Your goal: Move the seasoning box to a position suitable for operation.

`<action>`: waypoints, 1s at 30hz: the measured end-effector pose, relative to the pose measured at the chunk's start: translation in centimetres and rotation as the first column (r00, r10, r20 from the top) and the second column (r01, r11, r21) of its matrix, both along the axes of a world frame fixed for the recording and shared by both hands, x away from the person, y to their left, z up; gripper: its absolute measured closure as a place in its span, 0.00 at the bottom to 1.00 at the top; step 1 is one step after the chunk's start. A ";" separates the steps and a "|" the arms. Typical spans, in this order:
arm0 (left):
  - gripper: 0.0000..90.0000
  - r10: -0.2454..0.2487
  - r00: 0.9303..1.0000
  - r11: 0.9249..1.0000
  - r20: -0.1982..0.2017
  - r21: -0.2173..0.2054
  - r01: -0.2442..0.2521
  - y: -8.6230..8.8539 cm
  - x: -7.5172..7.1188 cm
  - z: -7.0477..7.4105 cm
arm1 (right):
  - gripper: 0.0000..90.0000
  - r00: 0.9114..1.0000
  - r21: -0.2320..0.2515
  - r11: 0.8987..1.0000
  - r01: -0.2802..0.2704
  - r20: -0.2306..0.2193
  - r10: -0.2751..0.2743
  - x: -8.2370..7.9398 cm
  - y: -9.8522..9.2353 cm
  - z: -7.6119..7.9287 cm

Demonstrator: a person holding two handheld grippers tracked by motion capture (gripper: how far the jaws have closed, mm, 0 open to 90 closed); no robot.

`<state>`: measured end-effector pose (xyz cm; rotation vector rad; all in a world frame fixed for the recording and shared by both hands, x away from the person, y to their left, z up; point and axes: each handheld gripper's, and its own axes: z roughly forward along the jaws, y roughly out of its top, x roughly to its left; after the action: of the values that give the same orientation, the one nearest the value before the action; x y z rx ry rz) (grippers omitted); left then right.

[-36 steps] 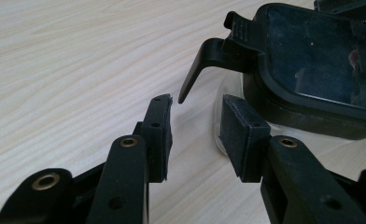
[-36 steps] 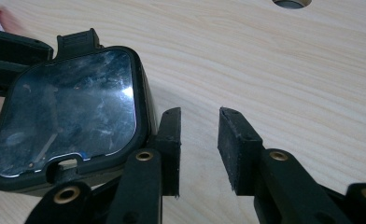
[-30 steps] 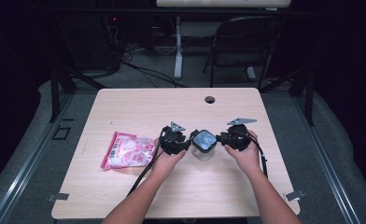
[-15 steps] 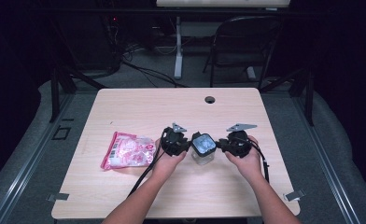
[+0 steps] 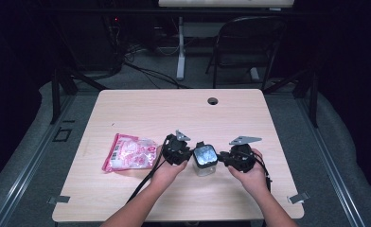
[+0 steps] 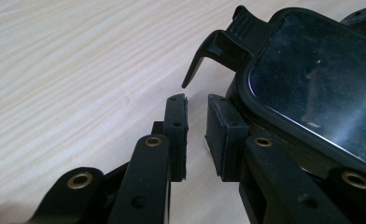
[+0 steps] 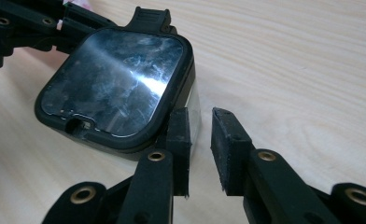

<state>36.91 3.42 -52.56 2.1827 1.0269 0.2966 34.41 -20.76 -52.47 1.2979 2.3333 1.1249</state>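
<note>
A small clear container [image 5: 205, 158] with a black-framed glossy lid [image 6: 312, 84] stands on the wooden table [image 5: 174, 109] between my two grippers. A black latch tab [image 6: 218, 51] juts from the lid's edge. My left gripper [image 5: 191, 156] sits at the container's left side. Its jaws have just been closing, and in the left gripper view [image 6: 197, 135] a narrow gap is left with only table showing through. My right gripper [image 5: 221, 158] is at the container's right. Its jaws have closed too, to a slim empty gap [image 7: 200, 149], with one pad [image 7: 179, 140] beside the clear wall.
A pink snack bag [image 5: 129, 152] lies flat left of my left hand. A round cable hole [image 5: 213, 100] sits near the table's far edge. A dark chair [image 5: 250, 47] and cables stand on the floor beyond the table.
Both hands, and the container between them, have shifted a little toward the near edge of the table. The pink bag has stayed put.
</note>
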 end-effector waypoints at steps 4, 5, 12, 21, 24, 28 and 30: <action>0.87 -0.012 1.000 1.000 0.008 -0.003 0.012 0.8 -1.3 -0.1 | 0.86 1.000 0.003 1.000 -0.024 0.004 0.024 -1.4 0.6 0.0; 0.87 -0.019 1.000 1.000 0.009 -0.012 0.019 1.3 -1.9 -0.2 | 0.86 0.999 -0.006 0.999 -0.043 0.000 0.043 -2.0 0.9 0.0; 0.85 -0.026 1.000 0.999 0.008 -0.047 0.026 3.1 -3.0 -0.3 | 0.83 0.996 -0.051 0.994 -0.094 -0.005 0.094 -3.7 2.7 0.2; 0.80 -0.030 0.999 0.997 0.024 -0.075 0.032 4.9 -3.3 -0.1 | 0.79 0.993 -0.044 0.992 -0.119 -0.026 0.118 -4.6 4.2 -0.2; 0.77 -0.030 0.999 0.994 0.027 -0.100 0.032 5.6 -3.6 0.1 | 0.77 0.991 -0.037 0.991 -0.131 -0.032 0.130 -4.7 4.3 -0.3; 0.76 -0.021 0.999 0.994 0.045 -0.109 0.026 6.9 -4.6 0.6 | 0.77 0.990 -0.044 0.989 -0.142 -0.010 0.142 -5.0 4.0 -0.6; 0.77 -0.025 0.999 0.994 0.046 -0.106 0.030 7.5 -5.2 0.7 | 0.79 0.991 -0.049 0.990 -0.132 -0.004 0.132 -4.9 3.8 -0.5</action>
<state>31.73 10.97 -51.88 2.0833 0.9656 0.2703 29.51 -16.99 -52.98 1.1421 2.4619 1.0973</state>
